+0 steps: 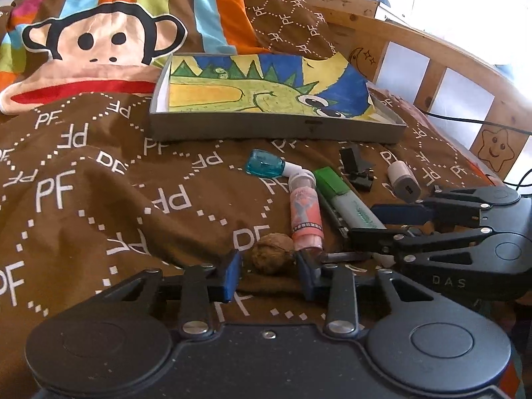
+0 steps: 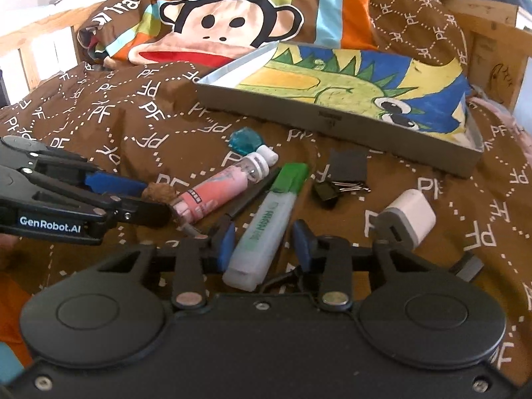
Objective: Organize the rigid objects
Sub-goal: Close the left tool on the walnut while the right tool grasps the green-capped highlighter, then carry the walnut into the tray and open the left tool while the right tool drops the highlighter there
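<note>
Walnut [image 1: 272, 256] between my open left gripper [image 1: 271, 277] pads; highlighter [image 2: 266, 222] between my open right gripper [image 2: 264, 244] pads.

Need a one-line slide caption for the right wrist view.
Right gripper, jaws open, straddles the green highlighter on the brown bedspread; grey tray waits behind.

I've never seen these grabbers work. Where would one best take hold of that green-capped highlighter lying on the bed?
Probably across its pale flat-sided barrel, near the middle. The highlighter lies flat with its butt end toward the right gripper, whose open fingers already straddle it, so coming straight along from that end should work.
</note>
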`<state>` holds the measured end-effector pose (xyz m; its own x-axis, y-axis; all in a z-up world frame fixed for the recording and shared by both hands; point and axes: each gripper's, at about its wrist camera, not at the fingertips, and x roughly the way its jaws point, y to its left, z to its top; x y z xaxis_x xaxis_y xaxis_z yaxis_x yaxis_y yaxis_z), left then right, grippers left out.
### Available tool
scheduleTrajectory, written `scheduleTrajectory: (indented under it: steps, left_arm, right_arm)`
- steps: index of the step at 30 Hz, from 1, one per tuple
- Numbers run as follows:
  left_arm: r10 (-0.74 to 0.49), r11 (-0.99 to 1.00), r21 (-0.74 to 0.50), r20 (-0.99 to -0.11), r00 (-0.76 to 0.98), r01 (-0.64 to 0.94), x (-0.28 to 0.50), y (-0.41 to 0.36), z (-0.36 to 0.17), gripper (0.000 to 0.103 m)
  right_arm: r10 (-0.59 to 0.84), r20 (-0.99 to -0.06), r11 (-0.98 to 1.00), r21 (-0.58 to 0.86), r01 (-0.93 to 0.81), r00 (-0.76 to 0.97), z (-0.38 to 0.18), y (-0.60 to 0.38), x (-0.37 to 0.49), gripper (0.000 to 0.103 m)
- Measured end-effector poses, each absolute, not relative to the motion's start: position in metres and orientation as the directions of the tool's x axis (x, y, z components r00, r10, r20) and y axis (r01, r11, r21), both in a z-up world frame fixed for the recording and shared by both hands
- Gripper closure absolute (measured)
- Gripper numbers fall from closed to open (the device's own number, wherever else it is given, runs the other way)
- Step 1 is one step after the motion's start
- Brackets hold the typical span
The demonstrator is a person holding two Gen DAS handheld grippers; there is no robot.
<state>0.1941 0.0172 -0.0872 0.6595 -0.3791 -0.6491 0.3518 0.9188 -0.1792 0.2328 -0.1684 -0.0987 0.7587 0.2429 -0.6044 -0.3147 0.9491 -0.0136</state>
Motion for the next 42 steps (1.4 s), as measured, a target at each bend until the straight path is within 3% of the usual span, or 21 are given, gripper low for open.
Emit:
scheduleTrajectory:
  steps: [12, 18, 23, 34, 42]
  left_arm:
    - [-0.37, 0.927, -0.208, -0.65, 0.664, 0.313, 0.203, 0.013, -0.094, 0.074]
    - [-0.35, 0.936, -0.205, -0.637, 0.687, 0.288, 0.197, 0.01, -0.091, 0.074]
    - [-0.315, 0.949, -0.212, -0.622, 0.717, 0.233, 0.188, 0.012, -0.083, 0.075]
    - [-0.273, 0.958, -0.224, -0.52, 0.81, 0.179, 0.178, 0.009, -0.042, 0.075]
    - [-0.244, 0.958, -0.248, -0.453, 0.858, 0.142, 0.25, -0.015, -0.024, 0.075]
  right_arm:
    - [0.23, -0.648, 0.957, 0.014, -0.291, 0.726, -0.112, -0.157, 0.254, 0.07]
    - [0.227, -0.636, 0.963, 0.036, -0.266, 0.737, -0.11, -0.161, 0.249, 0.084]
    - [0.199, -0.623, 0.969, 0.009, -0.248, 0.757, -0.105, -0.164, 0.241, 0.086]
    - [0.173, -0.493, 0.973, -0.046, -0.225, 0.853, -0.061, -0.172, 0.211, 0.086]
    - [0.124, -0.384, 0.99, -0.019, -0.142, 0.915, -0.034, -0.218, 0.249, 0.086]
